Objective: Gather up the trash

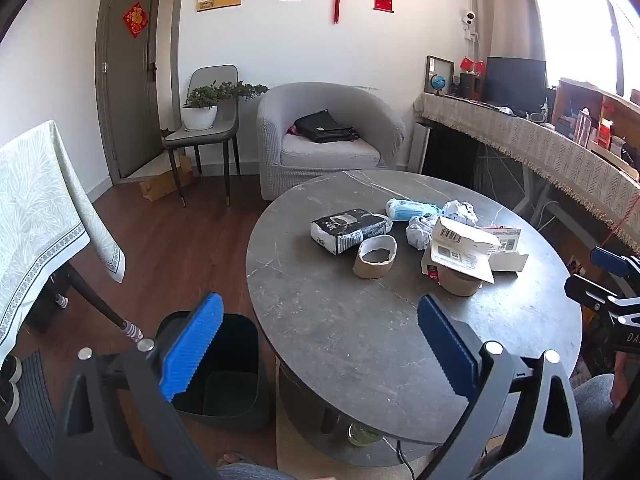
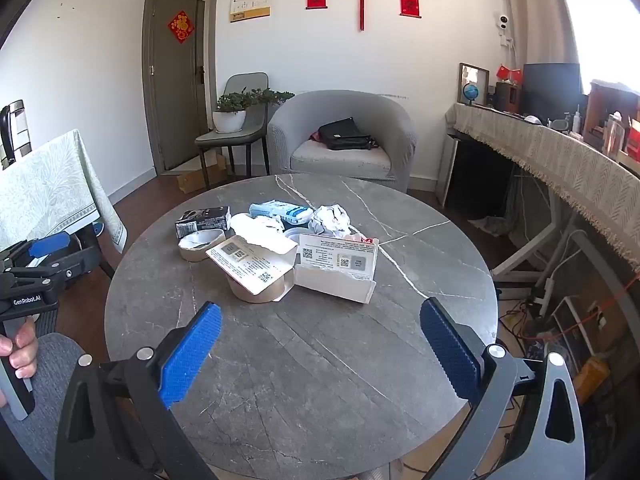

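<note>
Both sets of jaws spread wide, empty, hovering over near edge of round bench (image 2: 400,380). Left gripper (image 1: 320,344) low in frame; right gripper (image 2: 320,344) likewise. Trash heaped mid-frame, well apart from both: torn white carton (image 2: 340,268), black packet (image 1: 348,230), cardboard roll (image 1: 376,258), crumpled paper (image 2: 332,218). Black bin (image 1: 224,376) lower left on floor, just beside bench — likely placed for short drops.

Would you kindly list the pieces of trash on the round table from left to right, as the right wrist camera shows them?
Black carton → flattened tape roll → open white box lying on a tape roll → upright white box.
</note>
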Motion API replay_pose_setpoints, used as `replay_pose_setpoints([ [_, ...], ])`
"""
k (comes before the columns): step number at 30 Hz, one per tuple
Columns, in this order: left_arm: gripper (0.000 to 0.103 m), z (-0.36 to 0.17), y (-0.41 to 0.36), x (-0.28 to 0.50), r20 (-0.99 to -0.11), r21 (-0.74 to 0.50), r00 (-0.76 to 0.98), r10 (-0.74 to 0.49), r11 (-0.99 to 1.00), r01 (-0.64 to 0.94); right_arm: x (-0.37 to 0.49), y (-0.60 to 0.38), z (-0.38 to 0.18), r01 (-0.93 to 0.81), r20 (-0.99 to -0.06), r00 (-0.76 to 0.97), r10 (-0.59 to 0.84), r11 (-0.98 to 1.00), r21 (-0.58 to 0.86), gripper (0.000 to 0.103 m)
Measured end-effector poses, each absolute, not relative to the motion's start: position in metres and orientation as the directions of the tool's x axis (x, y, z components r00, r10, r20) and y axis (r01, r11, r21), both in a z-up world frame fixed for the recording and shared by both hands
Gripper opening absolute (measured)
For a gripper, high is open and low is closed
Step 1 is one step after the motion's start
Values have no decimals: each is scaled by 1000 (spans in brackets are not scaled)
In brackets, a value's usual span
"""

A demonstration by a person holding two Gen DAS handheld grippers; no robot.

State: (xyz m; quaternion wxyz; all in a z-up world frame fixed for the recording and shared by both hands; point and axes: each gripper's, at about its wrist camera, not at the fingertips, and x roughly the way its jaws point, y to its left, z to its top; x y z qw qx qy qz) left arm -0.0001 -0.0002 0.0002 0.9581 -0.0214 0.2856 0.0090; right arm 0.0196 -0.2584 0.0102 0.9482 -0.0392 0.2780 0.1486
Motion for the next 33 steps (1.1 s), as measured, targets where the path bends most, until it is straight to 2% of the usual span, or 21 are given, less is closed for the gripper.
replay_pose_setpoints([
  [33, 100, -5, -4, 1, -554, -39, 833, -4, 999, -21, 19, -258, 10, -304, -540, 802, 254, 953, -4, 100],
])
